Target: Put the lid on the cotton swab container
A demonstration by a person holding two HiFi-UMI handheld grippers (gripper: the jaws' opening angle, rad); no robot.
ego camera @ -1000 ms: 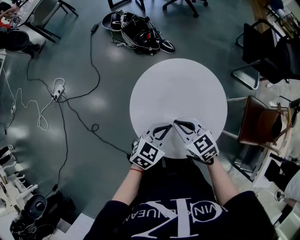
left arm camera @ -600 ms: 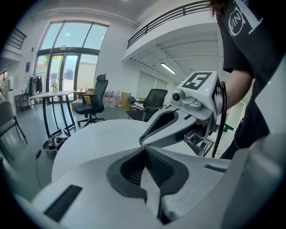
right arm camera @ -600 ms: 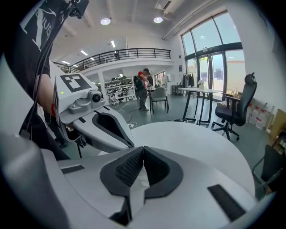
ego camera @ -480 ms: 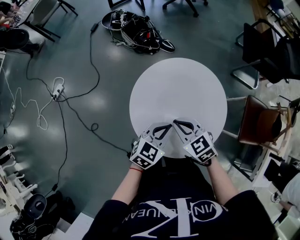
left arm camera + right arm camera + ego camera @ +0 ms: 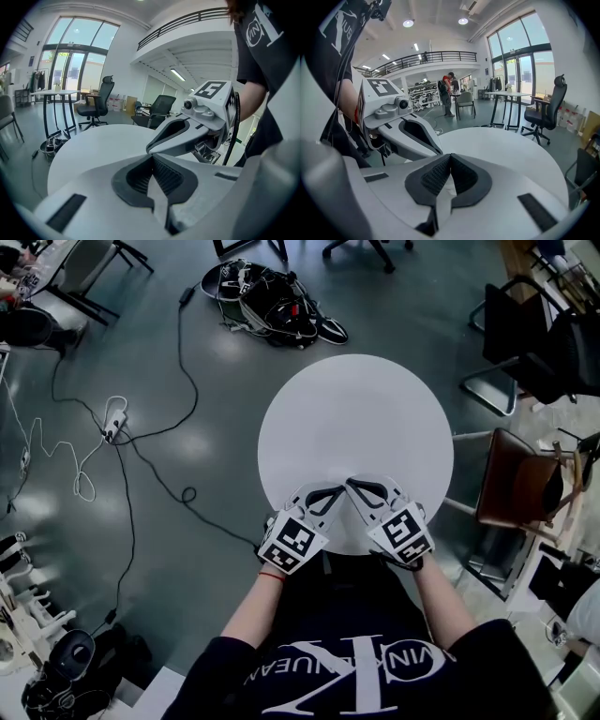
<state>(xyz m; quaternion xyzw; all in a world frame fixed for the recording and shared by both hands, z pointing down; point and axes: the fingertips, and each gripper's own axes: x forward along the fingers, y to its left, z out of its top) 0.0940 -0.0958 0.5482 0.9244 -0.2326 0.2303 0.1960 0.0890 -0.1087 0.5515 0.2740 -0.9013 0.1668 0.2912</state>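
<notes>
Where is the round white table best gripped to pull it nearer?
Probably its near rim, from the person's side: the round white table is a flat disc, so opened jaws could slide over its edge. The left gripper and right gripper are shut.

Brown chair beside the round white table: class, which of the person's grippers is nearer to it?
Right. The right gripper is on the side toward the brown chair; the left gripper lies beyond it, farther off.

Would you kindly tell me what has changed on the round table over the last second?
Nothing visibly changed: the left tongs and right tongs are shut and empty, tips close together, over the near edge of the bare round white table.
</notes>
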